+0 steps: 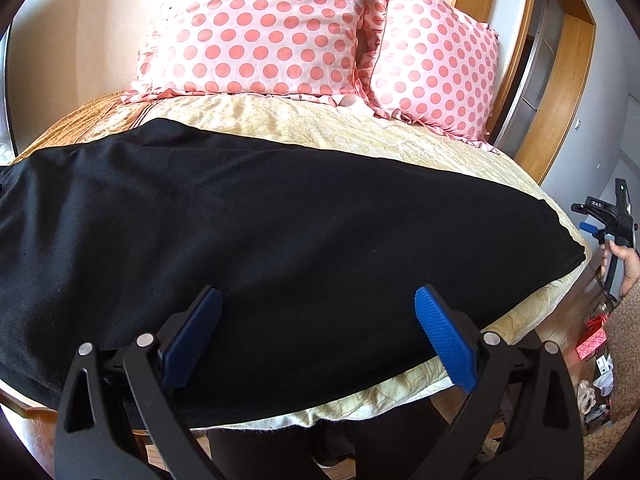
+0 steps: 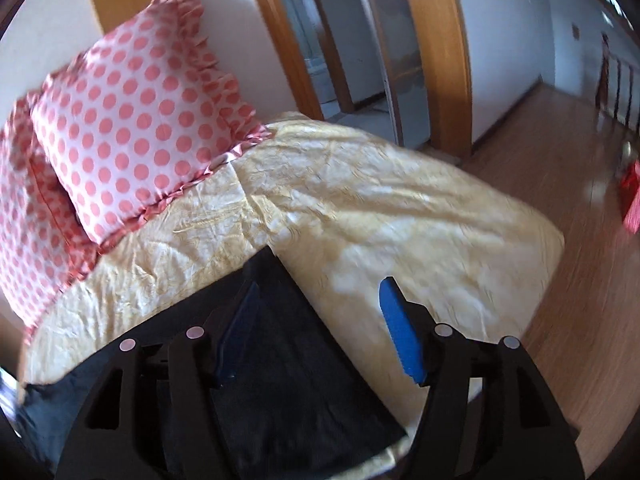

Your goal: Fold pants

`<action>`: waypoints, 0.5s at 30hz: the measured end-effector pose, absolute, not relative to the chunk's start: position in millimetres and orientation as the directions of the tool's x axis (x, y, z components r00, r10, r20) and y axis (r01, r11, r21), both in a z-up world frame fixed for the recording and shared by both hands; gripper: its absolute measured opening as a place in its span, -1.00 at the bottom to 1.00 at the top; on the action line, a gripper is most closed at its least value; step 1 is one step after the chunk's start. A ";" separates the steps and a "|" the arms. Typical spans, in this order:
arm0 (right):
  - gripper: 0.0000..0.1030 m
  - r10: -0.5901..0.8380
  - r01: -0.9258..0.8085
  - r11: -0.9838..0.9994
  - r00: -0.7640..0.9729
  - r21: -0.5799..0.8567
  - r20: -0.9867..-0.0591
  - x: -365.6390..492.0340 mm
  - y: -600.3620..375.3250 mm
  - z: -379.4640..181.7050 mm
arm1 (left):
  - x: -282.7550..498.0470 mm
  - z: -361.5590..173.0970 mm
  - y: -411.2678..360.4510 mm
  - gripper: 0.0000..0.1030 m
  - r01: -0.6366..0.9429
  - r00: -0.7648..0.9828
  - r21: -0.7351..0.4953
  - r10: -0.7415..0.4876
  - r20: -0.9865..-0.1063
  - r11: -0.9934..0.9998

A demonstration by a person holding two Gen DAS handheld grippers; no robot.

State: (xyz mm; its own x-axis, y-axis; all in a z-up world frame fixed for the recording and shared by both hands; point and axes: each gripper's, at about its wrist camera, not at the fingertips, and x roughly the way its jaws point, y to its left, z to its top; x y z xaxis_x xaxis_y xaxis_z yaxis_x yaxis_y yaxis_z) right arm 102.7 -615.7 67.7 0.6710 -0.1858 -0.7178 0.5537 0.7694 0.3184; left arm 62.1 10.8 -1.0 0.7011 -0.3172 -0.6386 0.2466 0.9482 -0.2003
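**Pants laid flat, folds still to come**

The black pants (image 1: 260,216) lie spread lengthwise across the yellow bedspread (image 1: 360,132), apparently halved already. I hold my left gripper (image 1: 316,332) and right gripper (image 2: 320,332) spread, pinching nothing; crosswise folds remain, I judge.

Matt black cloth pants (image 1: 260,216), sheeny crinkled yellow bedspread (image 2: 400,208), glossy wood floor (image 2: 560,140)

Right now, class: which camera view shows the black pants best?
The left wrist view: the black pants stretch nearly full length across the yellow bedspread. The right wrist view shows only one end of them, partly behind the right gripper and blurred.
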 end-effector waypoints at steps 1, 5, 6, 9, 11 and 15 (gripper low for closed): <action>0.20 -0.158 0.566 0.732 0.682 0.379 -0.714 86.3 -621.6 62.4 | 61.6 -1.5 10.2 0.92 0.253 0.702 -0.195 -0.318 -0.637 0.948; 0.08 -0.117 0.611 0.628 0.686 0.482 -0.718 42.3 -627.7 42.2 | 60.5 -2.5 7.8 0.96 0.270 0.705 -0.173 -0.317 -0.635 0.947; 0.08 -0.109 0.605 0.625 0.693 0.493 -0.712 38.1 -624.3 39.7 | 60.8 -2.5 7.9 0.96 0.272 0.705 -0.171 -0.317 -0.635 0.947; 0.07 -0.098 0.595 0.634 0.696 0.495 -0.711 38.7 -617.4 36.5 | 60.7 -2.5 8.2 0.96 0.271 0.705 -0.175 -0.319 -0.633 0.947; -0.03 -0.078 0.575 0.638 0.709 0.511 -0.700 42.6 -615.9 35.9 | 60.3 -2.3 8.1 0.96 0.270 0.706 -0.177 -0.320 -0.632 0.946; -0.16 -0.078 0.567 0.644 0.717 0.514 -0.693 43.5 -607.6 33.2 | 60.4 -2.7 8.6 0.96 0.275 0.705 -0.172 -0.319 -0.633 0.946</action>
State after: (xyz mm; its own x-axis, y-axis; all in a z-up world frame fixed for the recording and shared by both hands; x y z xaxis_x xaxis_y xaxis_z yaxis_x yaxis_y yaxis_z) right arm 43.5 -607.6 33.2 0.7166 -0.0777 -0.6932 0.5667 0.6442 0.5136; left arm 60.4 8.6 -2.7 0.7054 -0.3195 -0.6327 0.2745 0.9461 -0.1717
